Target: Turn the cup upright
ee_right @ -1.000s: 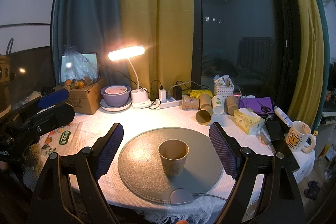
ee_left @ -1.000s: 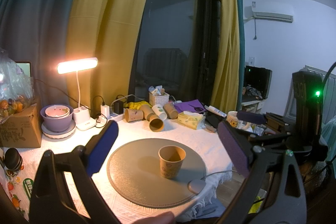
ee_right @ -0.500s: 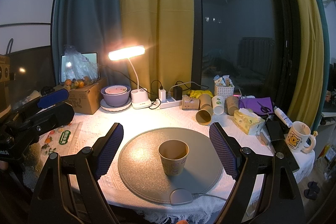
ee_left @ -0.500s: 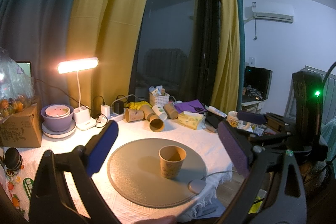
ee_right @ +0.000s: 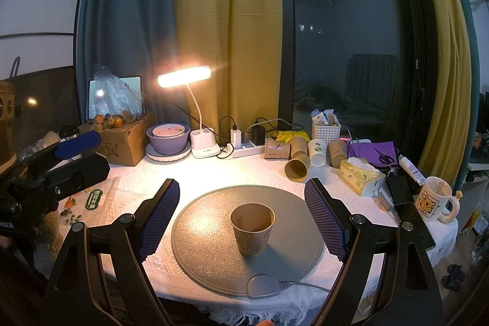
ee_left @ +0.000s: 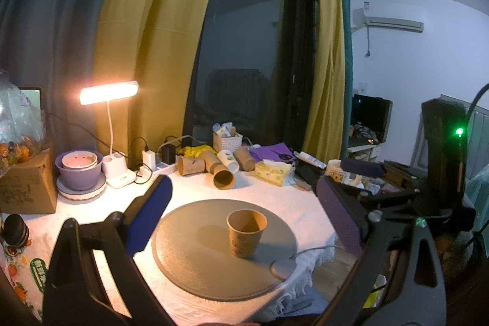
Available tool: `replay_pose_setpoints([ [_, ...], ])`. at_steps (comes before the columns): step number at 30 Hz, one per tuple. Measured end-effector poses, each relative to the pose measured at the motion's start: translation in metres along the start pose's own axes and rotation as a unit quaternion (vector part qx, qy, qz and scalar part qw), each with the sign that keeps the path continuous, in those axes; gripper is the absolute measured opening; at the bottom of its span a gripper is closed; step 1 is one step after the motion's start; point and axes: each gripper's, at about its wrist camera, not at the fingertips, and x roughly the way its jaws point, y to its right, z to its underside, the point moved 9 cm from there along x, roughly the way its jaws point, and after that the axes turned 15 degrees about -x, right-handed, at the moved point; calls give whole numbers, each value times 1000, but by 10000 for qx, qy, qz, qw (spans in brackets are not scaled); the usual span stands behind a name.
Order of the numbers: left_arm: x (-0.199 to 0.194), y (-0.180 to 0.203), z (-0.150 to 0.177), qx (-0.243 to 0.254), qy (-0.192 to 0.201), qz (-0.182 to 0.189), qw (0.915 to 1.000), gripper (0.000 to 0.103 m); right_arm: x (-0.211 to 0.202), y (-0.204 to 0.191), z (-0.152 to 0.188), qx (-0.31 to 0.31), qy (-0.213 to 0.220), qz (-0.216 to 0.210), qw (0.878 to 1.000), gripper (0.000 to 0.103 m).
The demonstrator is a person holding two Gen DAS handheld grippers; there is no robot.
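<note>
White textured cloth (ee_right: 214, 173) is covering the table, and a round grey mat (ee_right: 211, 222) is lying at its middle, serving as the reference for all positions below. On the mat, slightly toward its near edge, the brown paper cup (ee_right: 252, 229) (ee_left: 246, 233) is standing upright with its mouth facing up and nothing touching it. Behind the mat, a lit desk lamp (ee_right: 185, 76) is shining beside a purple bowl (ee_right: 167, 138), and several spare paper cups (ee_right: 295, 165) are lying or standing beyond the mat's far right edge. Right of the mat, a yellow tissue pack (ee_right: 360, 176) and a cartoon mug (ee_right: 435, 199) are sitting. Against the mat's near rim, a small grey puck (ee_right: 263, 286) with a cable is resting. The right gripper (ee_right: 244, 219) is hovering short of the mat with its jaws spread wide either side of the cup, clear of it. The left gripper (ee_left: 244, 219) is likewise hanging with jaws wide apart, gripping nothing.
</note>
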Motion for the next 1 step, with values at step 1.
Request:
replay_pose_setpoints([
  [1, 0, 0, 0, -5, 10, -4, 10000, 97, 0, 0, 0, -5, -3, -3, 10000, 86],
])
